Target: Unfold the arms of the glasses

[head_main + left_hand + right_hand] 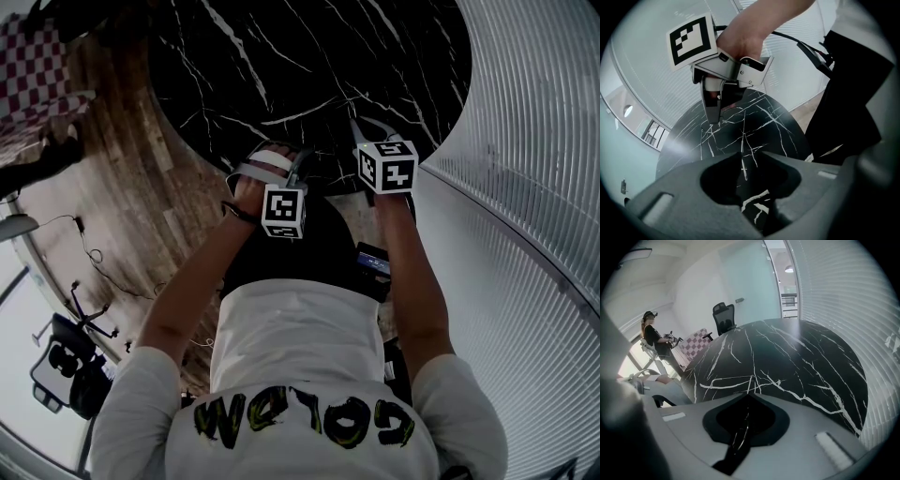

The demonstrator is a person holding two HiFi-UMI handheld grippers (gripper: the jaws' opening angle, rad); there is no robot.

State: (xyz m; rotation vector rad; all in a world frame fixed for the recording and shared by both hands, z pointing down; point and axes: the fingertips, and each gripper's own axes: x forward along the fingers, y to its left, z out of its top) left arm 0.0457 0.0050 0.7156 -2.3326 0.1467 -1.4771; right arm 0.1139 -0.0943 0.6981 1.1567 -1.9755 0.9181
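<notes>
Right gripper (749, 395): fingers together, clamped on the thin dark frame of the glasses (739, 434), low over the black marble table (797, 357). Left gripper (751, 155): fingers apart, only table showing between them. Office chair (723, 317) beyond the table's far edge.

The left claw (750, 159) is faced by the right claw (712, 121). Elsewhere the tabletop (764, 129) is left open, hemmed by a wall (525, 141).
</notes>
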